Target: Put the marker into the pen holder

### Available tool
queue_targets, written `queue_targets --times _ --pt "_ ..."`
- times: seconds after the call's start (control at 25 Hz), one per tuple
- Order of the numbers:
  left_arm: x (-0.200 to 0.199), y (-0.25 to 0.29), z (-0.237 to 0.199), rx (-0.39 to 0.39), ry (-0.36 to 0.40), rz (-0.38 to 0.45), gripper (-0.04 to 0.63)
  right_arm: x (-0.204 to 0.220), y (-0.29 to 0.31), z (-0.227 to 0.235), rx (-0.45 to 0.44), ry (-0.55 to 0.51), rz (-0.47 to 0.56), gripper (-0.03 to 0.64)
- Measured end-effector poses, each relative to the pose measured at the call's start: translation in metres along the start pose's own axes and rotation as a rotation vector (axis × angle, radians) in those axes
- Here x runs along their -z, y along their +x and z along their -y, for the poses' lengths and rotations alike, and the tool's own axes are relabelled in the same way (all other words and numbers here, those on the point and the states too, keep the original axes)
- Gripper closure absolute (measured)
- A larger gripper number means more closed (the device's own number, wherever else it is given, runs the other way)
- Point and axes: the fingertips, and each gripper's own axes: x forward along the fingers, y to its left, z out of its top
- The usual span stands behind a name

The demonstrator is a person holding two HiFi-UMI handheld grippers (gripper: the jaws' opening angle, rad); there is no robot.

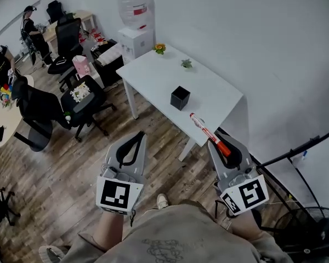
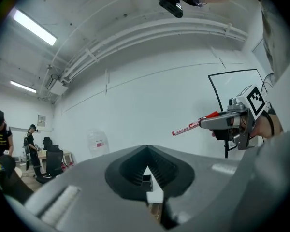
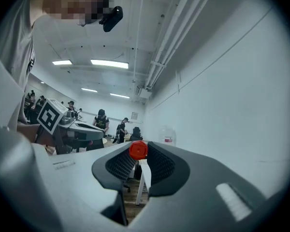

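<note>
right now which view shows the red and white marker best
The head view: the red and white marker shows full length, sticking out of the right gripper. The left gripper view shows it side-on but small; the right gripper view shows only its red end, head-on.

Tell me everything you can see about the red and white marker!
The slim white plastic-looking marker, with red print and a red end, is clamped near that end between the grey jaws of the right tool. Its barrel sticks out ahead, roughly level, in the air, pointing toward the white table. Only the tool touches it. It is not yet in the black square pen holder.
</note>
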Motion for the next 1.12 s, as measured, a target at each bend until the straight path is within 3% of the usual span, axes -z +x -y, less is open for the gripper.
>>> queue_targets --times 0.6,1.12 --pt "0.038 0.057 -0.046 0.037 -0.033 -0.026 0.595 0.047 0.073 0.041 0.035 0.044 -0.076 0.518" --pt "0.087 0.185 -0.094 0.068 0.007 -0.145 0.595 0.1 0.171 0.13 0.052 0.088 -0.14 0.518"
